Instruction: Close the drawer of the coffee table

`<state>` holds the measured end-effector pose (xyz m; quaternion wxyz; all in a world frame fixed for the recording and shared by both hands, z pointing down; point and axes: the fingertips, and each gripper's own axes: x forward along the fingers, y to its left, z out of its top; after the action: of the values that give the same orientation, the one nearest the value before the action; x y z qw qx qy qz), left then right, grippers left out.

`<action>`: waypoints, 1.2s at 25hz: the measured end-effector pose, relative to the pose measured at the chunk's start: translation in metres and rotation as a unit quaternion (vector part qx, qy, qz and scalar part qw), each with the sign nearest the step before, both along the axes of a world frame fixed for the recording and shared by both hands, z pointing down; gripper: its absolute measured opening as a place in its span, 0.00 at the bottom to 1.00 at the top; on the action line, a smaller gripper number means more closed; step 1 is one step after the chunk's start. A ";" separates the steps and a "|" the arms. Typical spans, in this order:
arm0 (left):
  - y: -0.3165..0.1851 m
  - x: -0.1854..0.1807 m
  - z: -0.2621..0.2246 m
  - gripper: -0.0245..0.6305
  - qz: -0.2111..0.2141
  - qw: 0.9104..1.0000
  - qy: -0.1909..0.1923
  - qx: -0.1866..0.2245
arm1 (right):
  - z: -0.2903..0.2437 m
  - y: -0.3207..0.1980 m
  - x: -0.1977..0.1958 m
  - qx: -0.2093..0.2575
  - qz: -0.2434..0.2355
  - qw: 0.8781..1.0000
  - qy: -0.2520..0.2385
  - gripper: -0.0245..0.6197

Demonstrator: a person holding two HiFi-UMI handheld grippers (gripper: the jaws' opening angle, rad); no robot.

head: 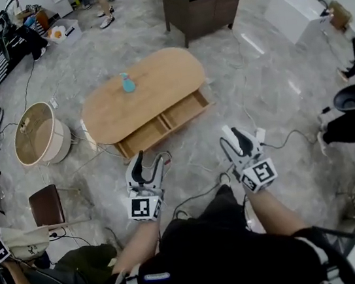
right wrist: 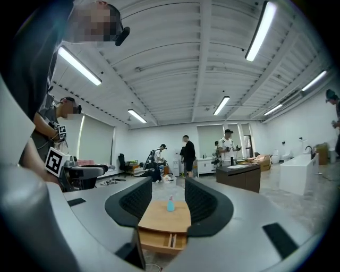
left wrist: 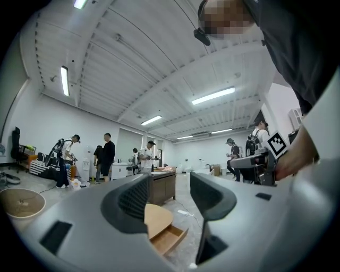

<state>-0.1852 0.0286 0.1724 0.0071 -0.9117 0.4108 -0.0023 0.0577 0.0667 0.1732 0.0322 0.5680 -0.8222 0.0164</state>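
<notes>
Left claw (head: 150, 160) and right claw (head: 235, 136) hang side by side over the grey floor (head: 270, 97), a little apart. Each claw is open wide and holds nothing. Just past them stands the low wooden desk (head: 161, 74). Its drawer (head: 161, 122) sticks out from the near long edge. It is open, and you can see its two empty parts. Neither claw is touching it. A little blue bottle (head: 128, 83) stands up on the desk top, close to the far edge. Farther back on the floor is a dark cabinet (head: 200, 5).
</notes>
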 end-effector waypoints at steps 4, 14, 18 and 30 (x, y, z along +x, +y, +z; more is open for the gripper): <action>-0.012 0.017 0.022 0.38 -0.016 1.000 -0.013 -0.011 | 0.019 -0.024 0.016 -0.008 -0.020 1.000 -0.008 0.30; -0.053 0.079 0.062 0.38 -0.068 0.997 -0.022 -0.039 | 0.058 -0.089 0.069 -0.036 -0.058 0.997 -0.021 0.30; -0.070 0.112 0.083 0.38 -0.078 0.995 -0.018 -0.052 | 0.079 -0.114 0.092 -0.045 -0.068 0.996 -0.028 0.30; -0.115 0.186 0.154 0.38 -0.110 0.991 -0.025 -0.073 | 0.144 -0.160 0.134 -0.064 -0.097 0.993 -0.026 0.30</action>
<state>0.0009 -0.0868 0.3265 -0.0498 -0.8587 0.5070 -0.0561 0.1921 -0.0936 0.3171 0.0485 0.4818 -0.8712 0.0810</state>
